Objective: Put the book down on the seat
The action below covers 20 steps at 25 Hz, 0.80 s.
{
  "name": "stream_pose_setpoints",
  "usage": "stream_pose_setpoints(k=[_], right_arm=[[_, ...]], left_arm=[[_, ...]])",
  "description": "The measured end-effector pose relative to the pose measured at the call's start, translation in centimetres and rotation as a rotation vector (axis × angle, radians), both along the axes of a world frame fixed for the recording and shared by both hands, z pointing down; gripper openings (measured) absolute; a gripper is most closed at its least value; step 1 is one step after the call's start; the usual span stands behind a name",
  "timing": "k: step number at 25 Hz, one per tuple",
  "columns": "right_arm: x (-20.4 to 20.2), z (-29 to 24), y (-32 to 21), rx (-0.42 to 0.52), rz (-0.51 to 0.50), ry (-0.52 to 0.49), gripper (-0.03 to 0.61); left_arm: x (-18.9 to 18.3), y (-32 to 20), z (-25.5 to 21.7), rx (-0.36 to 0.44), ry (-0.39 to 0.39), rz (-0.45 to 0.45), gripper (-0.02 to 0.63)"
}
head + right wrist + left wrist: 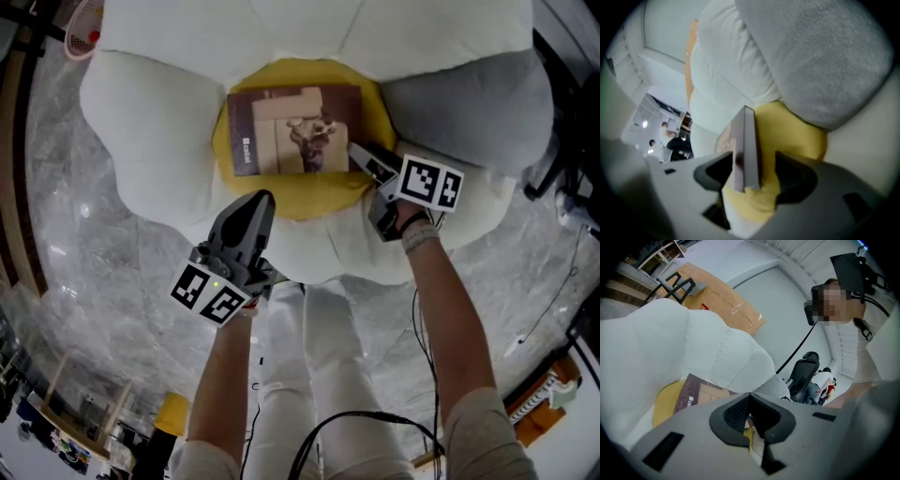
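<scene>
Left gripper [261,199] jaws closed, empty; right gripper [355,149] jaws apart astride brown book [295,129] lying on yellow seat [309,195].

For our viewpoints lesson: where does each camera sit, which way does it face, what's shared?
Head view: on the head, steeply down at the book on the yellow seat; forearms, legs, left gripper, right gripper.
Left gripper view: on that gripper, across the seat; closed jaws, person's torso.
Right gripper view: on that gripper, at the book's edge between parted jaws.
All share the book.
</scene>
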State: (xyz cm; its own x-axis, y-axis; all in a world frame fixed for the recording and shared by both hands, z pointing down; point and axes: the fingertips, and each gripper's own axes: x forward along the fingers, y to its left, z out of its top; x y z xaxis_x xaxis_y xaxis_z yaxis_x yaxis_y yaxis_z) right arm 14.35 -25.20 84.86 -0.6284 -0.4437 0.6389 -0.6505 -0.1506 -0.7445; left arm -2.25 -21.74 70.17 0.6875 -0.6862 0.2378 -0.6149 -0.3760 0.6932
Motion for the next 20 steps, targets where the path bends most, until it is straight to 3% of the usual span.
stream_pose_setpoints(k=[10, 20], right_arm=[[0.7, -1.7, 0.0, 0.032, 0.041, 0.009, 0.273], [0.2, -6.7, 0.1, 0.096, 0.053, -0.012, 0.272]], left_arm=[[0.0, 0.2, -1.3, 0.008, 0.008, -0.013, 0.023], [-0.2, -1.0, -5.0, 0.044, 0.016, -0.019, 0.023]])
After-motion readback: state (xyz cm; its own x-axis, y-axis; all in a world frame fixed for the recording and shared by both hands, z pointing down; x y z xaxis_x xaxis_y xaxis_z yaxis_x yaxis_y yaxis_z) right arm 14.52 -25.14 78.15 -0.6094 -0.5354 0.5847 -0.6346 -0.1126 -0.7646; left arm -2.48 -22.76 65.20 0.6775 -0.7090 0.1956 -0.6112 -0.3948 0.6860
